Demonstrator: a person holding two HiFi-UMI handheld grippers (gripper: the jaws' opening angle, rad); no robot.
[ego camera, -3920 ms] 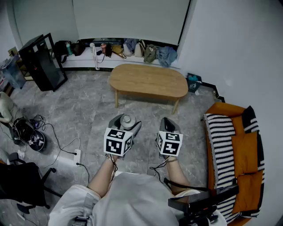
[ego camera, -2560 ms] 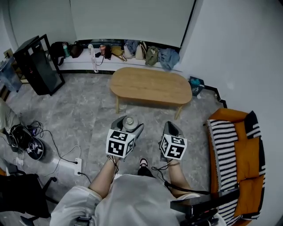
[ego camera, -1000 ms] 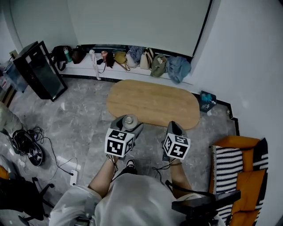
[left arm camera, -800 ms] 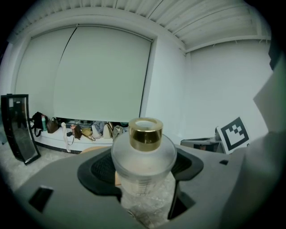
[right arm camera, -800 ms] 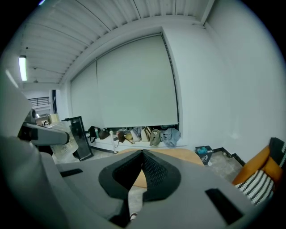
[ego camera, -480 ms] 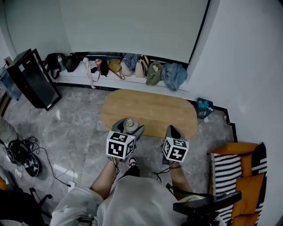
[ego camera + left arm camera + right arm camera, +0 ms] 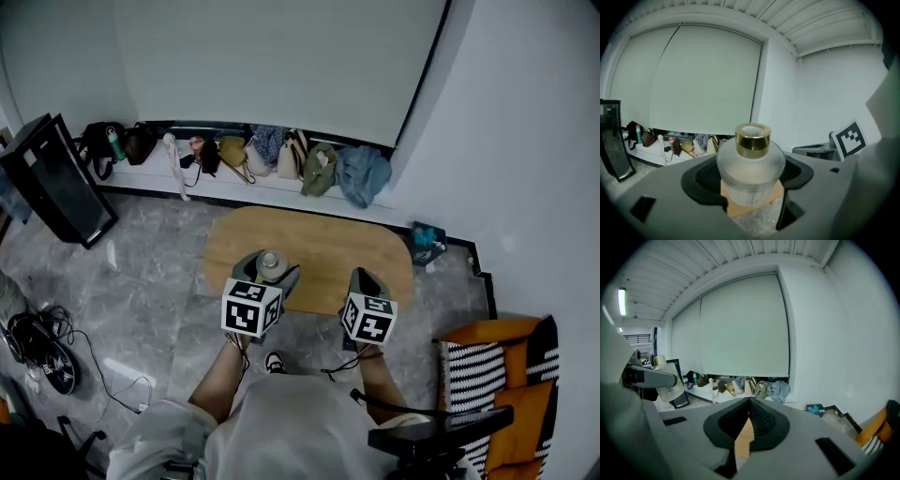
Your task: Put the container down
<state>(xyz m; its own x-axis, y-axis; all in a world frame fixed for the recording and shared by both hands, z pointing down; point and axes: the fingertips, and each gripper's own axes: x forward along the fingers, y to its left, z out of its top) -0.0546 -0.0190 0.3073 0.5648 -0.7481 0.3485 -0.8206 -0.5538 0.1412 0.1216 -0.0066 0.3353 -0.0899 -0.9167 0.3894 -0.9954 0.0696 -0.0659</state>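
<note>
A frosted glass container (image 7: 271, 265) with a gold cap stands upright between the jaws of my left gripper (image 7: 268, 274), which is shut on it. In the left gripper view the container (image 7: 750, 174) fills the gap of the left gripper (image 7: 751, 185), with the pads pressed against its sides. Both grippers hover over the near edge of the oval wooden table (image 7: 319, 246). My right gripper (image 7: 364, 281) is beside the left one; in the right gripper view the right gripper (image 7: 750, 402) has its pads meeting at the tip and holds nothing. A strip of the table (image 7: 744, 440) shows below them.
Bags and clothes (image 7: 281, 157) line the ledge under the back wall. A black cabinet (image 7: 52, 178) stands at the left and cables (image 7: 33, 339) lie on the floor. An orange and striped sofa (image 7: 497, 375) is at the right. A teal item (image 7: 424, 242) sits past the table's right end.
The person has walked forward. The table has come nearer, from ahead of the grippers to under them. The container stays in the left gripper and the right stays shut.
</note>
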